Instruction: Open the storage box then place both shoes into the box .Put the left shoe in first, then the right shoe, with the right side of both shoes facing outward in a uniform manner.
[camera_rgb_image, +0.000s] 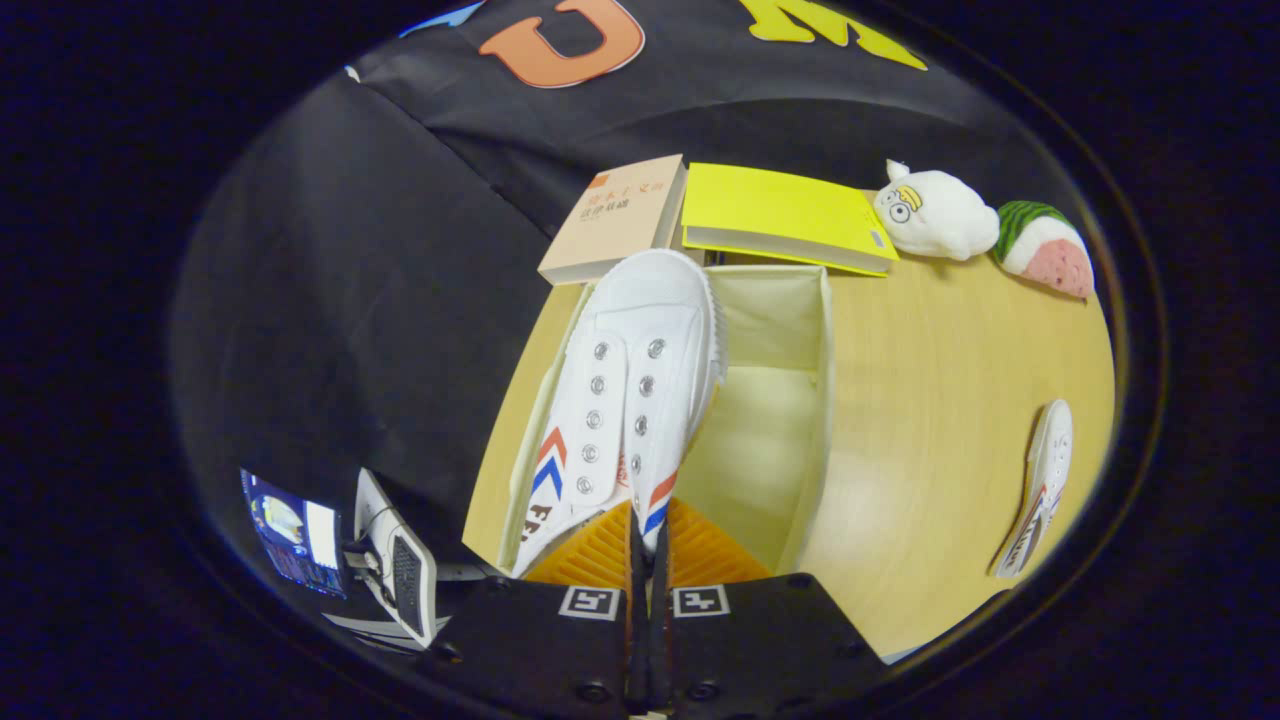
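My gripper (645, 535) is shut on a white canvas shoe (625, 400) with red and blue chevrons on its side, both fingers pinching its side wall near the heel. The shoe points away from me, toe up, and hangs over the left half of the open cream storage box (800, 400). The box's inside is bare on the right. A second white shoe (1042, 485) lies on its side on the wooden table (940, 400), well to the right of the box.
Beyond the box lie a tan book (615, 220) and a yellow book (780, 215). A white plush toy (930, 215) and a watermelon plush (1050, 250) sit at the table's far right. A screen (295, 535) and a stand are left of the fingers.
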